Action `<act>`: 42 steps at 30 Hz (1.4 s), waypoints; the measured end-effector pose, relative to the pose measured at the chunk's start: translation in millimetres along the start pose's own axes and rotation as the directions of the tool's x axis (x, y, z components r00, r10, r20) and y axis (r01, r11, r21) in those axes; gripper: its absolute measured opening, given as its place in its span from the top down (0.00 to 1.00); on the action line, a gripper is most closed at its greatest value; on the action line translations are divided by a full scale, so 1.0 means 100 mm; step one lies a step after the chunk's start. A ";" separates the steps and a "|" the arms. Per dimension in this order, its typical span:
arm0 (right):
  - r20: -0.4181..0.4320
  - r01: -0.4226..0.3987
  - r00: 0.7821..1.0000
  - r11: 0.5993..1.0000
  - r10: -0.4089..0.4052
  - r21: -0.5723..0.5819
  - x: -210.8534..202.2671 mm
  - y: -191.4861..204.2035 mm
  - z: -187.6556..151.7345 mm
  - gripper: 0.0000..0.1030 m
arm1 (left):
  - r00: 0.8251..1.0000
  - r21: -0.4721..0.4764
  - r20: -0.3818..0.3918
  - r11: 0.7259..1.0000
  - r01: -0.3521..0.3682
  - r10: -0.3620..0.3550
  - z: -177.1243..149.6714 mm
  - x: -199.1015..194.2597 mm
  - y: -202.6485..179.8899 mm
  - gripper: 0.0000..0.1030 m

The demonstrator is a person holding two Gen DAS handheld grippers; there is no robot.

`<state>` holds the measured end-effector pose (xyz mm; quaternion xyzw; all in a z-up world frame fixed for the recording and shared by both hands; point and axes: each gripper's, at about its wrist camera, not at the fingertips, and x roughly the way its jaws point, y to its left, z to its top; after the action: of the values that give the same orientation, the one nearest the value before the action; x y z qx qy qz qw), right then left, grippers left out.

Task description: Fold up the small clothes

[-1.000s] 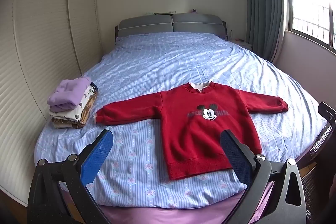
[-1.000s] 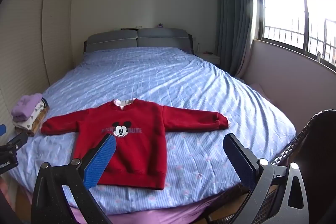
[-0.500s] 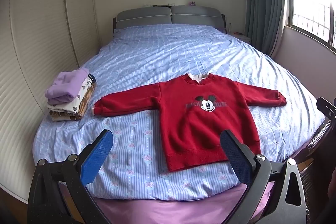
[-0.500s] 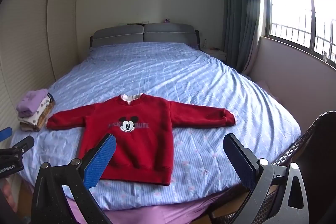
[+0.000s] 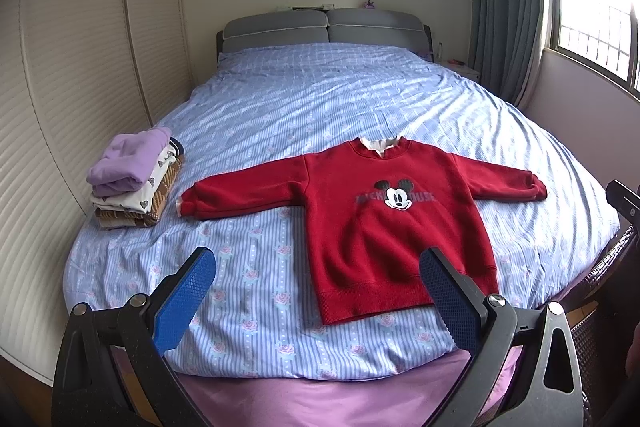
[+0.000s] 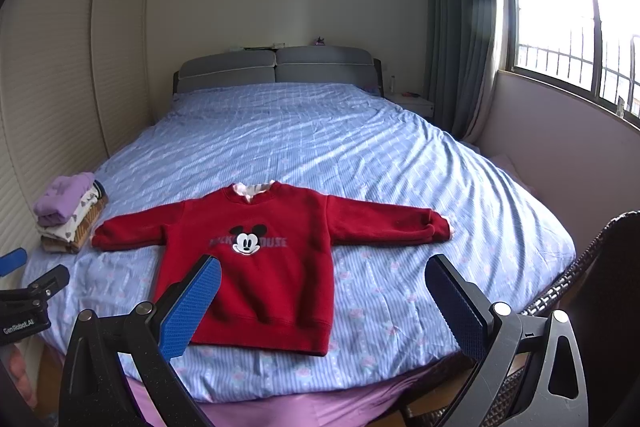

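Both gaping hand-held grippers [image 5: 318, 269] [image 6: 323, 277] hover seemingly above the flat red sweatshirt's [image 5: 384, 215] hem

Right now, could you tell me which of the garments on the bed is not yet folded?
The red Mickey Mouse sweatshirt: it lies flat with both sleeves spread wide, while the others sit folded in a stack by the bed's left edge.

Grey headboard [image 5: 324, 29], green curtain [image 6: 456, 27], bright barred window [image 6: 572, 23]

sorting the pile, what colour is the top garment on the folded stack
Light purple; the folded stack shows it best in the left wrist view.
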<state>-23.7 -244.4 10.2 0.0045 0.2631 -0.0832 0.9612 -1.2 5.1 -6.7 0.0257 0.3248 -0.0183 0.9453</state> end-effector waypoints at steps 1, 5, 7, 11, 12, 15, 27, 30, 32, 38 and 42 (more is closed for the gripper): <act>0.001 0.001 1.000 1.000 -0.001 0.000 0.00 0.00 0.00 0.01 | 1.000 -0.001 0.000 1.000 0.000 0.000 0.00 0.00 0.00 0.00; -0.001 0.000 1.000 1.000 0.000 0.000 0.00 0.00 0.00 0.01 | 1.000 -0.002 -0.003 1.000 -0.004 0.004 -0.01 0.00 -0.01 0.00; 0.001 -0.003 1.000 1.000 0.003 -0.001 0.00 0.01 0.00 0.01 | 1.000 -0.002 -0.002 1.000 -0.004 0.004 -0.01 0.00 -0.01 0.00; 0.002 -0.007 1.000 1.000 0.007 -0.001 -0.01 0.02 0.00 0.01 | 1.000 -0.002 -0.001 1.000 -0.005 0.005 -0.01 0.00 -0.01 0.00; 0.003 -0.007 1.000 1.000 0.007 -0.001 -0.01 0.03 0.01 0.01 | 1.000 -0.001 0.000 1.000 -0.005 0.005 -0.02 0.00 -0.01 0.00; 0.004 -0.007 1.000 1.000 0.007 0.000 -0.01 0.03 0.00 0.01 | 1.000 -0.003 -0.002 1.000 -0.002 0.002 -0.01 0.01 0.00 0.00; 0.003 -0.012 1.000 1.000 0.012 0.005 -0.01 0.02 0.01 0.01 | 1.000 -0.004 -0.002 1.000 -0.006 0.006 -0.03 -0.03 0.01 0.00; 0.004 -0.012 1.000 1.000 0.012 0.004 -0.02 0.03 0.01 0.01 | 1.000 -0.004 -0.003 1.000 -0.004 0.004 -0.04 -0.03 0.01 0.00; 0.003 -0.014 1.000 1.000 0.014 0.005 -0.01 0.02 0.01 0.01 | 1.000 -0.003 -0.004 1.000 -0.004 0.004 -0.03 -0.03 0.00 0.00; 0.004 -0.012 1.000 1.000 0.011 0.005 -0.01 0.04 0.01 0.01 | 1.000 -0.003 -0.004 1.000 -0.006 0.006 -0.03 -0.03 0.00 0.00; 0.004 -0.014 1.000 1.000 0.014 0.006 -0.02 0.02 0.00 0.01 | 1.000 -0.003 -0.004 1.000 -0.005 0.005 -0.03 -0.03 0.00 0.00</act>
<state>-24.6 -242.3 11.0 0.0090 0.2608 -0.0773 0.9623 -5.6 5.0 -6.6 0.0249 0.3268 -0.0151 0.9446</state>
